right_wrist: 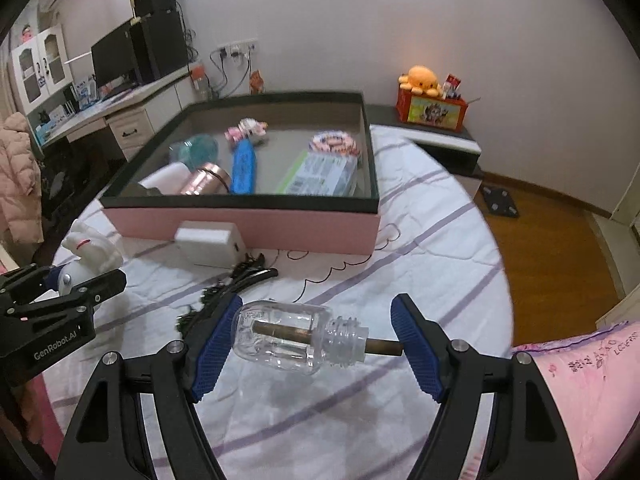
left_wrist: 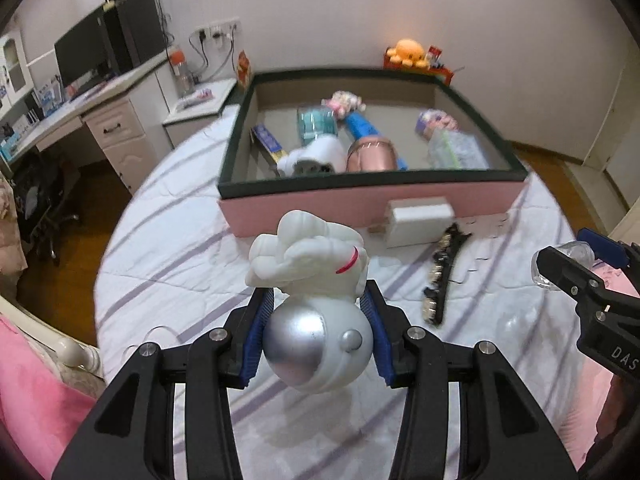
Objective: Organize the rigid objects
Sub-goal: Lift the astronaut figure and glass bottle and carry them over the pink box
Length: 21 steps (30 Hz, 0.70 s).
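The left claw [left_wrist: 318,332] is clenched on the astronaut figure [left_wrist: 316,300], pads on its round helmet, held above the bed [left_wrist: 168,248] just short of the pink box [left_wrist: 500,196]. It looks like hollow, light, stiff plastic; the smooth dome could slip, so the neck seems a surer hold. The right claw [right_wrist: 316,346] grips the clear bottle [right_wrist: 288,338] lengthwise, base against one pad, a brown stick through its mouth meeting the other. It seems light and slick
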### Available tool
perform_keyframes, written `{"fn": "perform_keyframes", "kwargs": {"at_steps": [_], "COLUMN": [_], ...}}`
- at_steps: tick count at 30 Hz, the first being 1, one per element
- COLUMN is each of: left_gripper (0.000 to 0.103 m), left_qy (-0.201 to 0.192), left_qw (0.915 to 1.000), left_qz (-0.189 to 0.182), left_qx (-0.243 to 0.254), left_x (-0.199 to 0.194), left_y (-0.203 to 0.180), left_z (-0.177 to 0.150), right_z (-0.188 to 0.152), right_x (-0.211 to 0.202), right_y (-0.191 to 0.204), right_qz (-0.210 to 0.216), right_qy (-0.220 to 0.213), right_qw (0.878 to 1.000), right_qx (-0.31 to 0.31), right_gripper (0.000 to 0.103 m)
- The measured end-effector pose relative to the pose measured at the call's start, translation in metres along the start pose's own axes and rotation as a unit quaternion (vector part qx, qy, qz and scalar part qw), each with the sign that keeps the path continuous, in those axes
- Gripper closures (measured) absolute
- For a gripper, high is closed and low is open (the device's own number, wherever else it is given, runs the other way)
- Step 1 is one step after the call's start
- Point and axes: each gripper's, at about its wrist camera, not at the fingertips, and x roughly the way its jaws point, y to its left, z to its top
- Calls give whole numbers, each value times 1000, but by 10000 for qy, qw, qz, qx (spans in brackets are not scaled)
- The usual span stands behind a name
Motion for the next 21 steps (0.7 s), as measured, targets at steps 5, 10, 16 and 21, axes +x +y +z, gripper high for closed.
{"fn": "perform_keyframes", "kwargs": {"at_steps": [5, 10, 16, 21], "left_gripper": [57, 57, 57, 57], "left_qy": [-518, -1054, -1539, -1827], "left_qw": [9987, 9944, 9880, 9830], "left_qz": [24, 117, 135, 152], "left_qx": [17, 45, 75, 129], "left_x": [-45, -87, -120, -135], "left_y": [2, 4, 3, 0], "left_z": [-4, -5, -3, -1], "right_z": [-4, -5, -3, 1], "right_x": [-45, -90, -126, -140], "right_y": [3, 8, 16, 19], "right_qz": [-52, -79, -70, -21], "right_qy": [-448, -952, -1436, -1720], "right_qw": [9990, 9954, 9894, 9848], "right_qx": [-13, -59, -184, -236], "right_gripper": [25, 25, 25, 25]}}
